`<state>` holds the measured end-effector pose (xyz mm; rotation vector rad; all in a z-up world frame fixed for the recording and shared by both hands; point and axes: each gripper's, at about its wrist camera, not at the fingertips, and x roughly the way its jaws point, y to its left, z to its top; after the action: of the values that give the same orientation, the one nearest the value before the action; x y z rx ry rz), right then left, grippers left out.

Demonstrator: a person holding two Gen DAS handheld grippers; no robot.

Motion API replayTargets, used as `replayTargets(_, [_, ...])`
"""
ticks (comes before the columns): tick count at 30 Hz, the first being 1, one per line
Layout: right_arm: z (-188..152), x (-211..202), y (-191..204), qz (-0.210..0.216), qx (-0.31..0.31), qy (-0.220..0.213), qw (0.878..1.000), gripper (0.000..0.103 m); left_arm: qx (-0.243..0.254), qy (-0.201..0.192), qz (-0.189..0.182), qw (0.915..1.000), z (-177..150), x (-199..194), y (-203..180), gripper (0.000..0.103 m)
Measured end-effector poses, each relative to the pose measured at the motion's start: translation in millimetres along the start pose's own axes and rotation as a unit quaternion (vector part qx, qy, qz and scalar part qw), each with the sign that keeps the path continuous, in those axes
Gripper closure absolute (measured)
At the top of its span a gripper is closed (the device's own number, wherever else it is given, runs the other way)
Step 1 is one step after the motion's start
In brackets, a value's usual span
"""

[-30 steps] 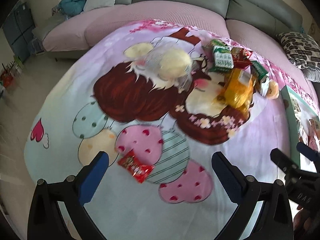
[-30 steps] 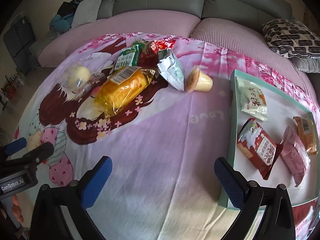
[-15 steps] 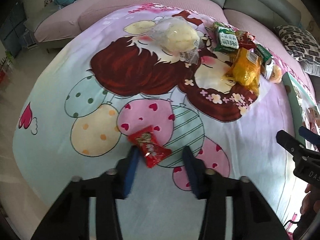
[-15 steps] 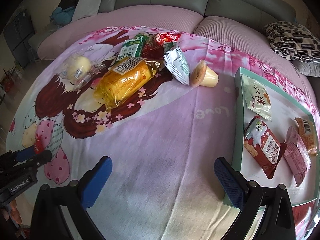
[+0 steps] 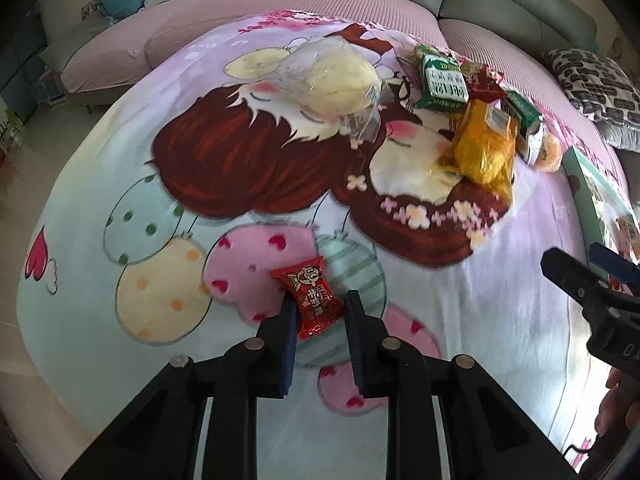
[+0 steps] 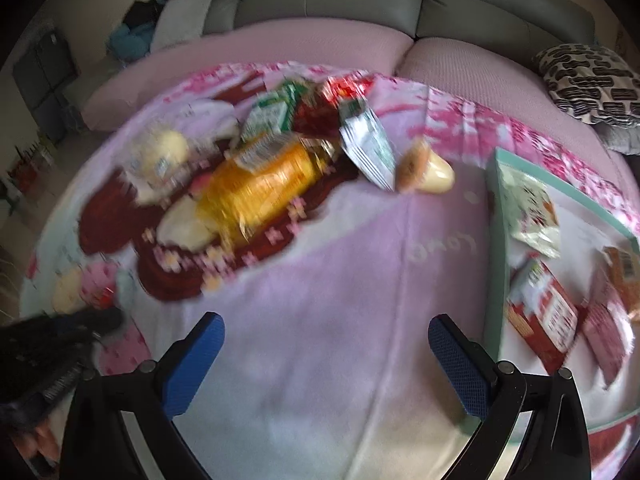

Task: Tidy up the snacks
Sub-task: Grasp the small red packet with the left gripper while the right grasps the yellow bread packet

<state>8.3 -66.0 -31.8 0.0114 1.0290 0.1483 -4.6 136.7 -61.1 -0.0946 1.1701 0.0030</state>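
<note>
A small red snack packet [image 5: 310, 296] lies on the cartoon blanket [image 5: 240, 160]. My left gripper [image 5: 320, 300] has closed its fingers on the packet's near end. My right gripper [image 6: 326, 324] is open and empty over bare blanket, left of the teal tray [image 6: 498, 240]. The tray holds a white packet [image 6: 528, 212], a red packet [image 6: 548, 316] and others. A pile of snacks lies at the back: a yellow bag [image 5: 484, 148], a green carton [image 5: 442, 80], a wrapped bun [image 5: 332, 80], a jelly cup [image 6: 428, 168].
A pink and grey sofa [image 5: 320, 4] curves behind the blanket, with a patterned cushion [image 5: 592, 80] at the right. The floor [image 5: 24, 168] drops off to the left. The right gripper shows at the right edge of the left wrist view [image 5: 592, 292].
My left gripper has moved forward to the red packet and closed from wide open onto it. The right gripper has drifted forward slightly and stays open.
</note>
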Motion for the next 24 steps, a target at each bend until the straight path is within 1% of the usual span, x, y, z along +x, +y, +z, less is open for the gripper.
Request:
replayTargets(3, [13,2,0,0.043,0.023,-0.026,0.998,0.000,-0.003,-0.001,0.004,1.0000,8,5,-3,0.079])
replayTargets(6, [24,6,5,0.065,0.039,-0.041,0.996,0.000,-0.008,-0.003,0.005,0.9999,18,8,-5,0.079])
replayTargets(9, [35,12,12,0.069,0.049,-0.049,0.995,0.000,-0.011,-0.008,0.005,0.9999,28,11,-6,0.079])
replayTargets(12, [48,25,18,0.072,0.054,-0.045,0.995,0.001,-0.012,-0.011,0.004,0.9999,38,13,-6,0.079])
replayTargets(17, [56,48,20,0.078,0.072,-0.022,0.994,0.012,-0.007,-0.016,0.001,0.9998,51,20,-10,0.079])
replayTargets(22, [62,64,15,0.088,0.094,-0.016,0.992,0.014,-0.003,-0.018,-0.002,0.9998,55,25,-9,0.079])
replayTargets(24, [63,65,16,0.089,0.093,-0.018,0.991,0.025,-0.004,-0.019,-0.004,0.9998,53,23,-6,0.079])
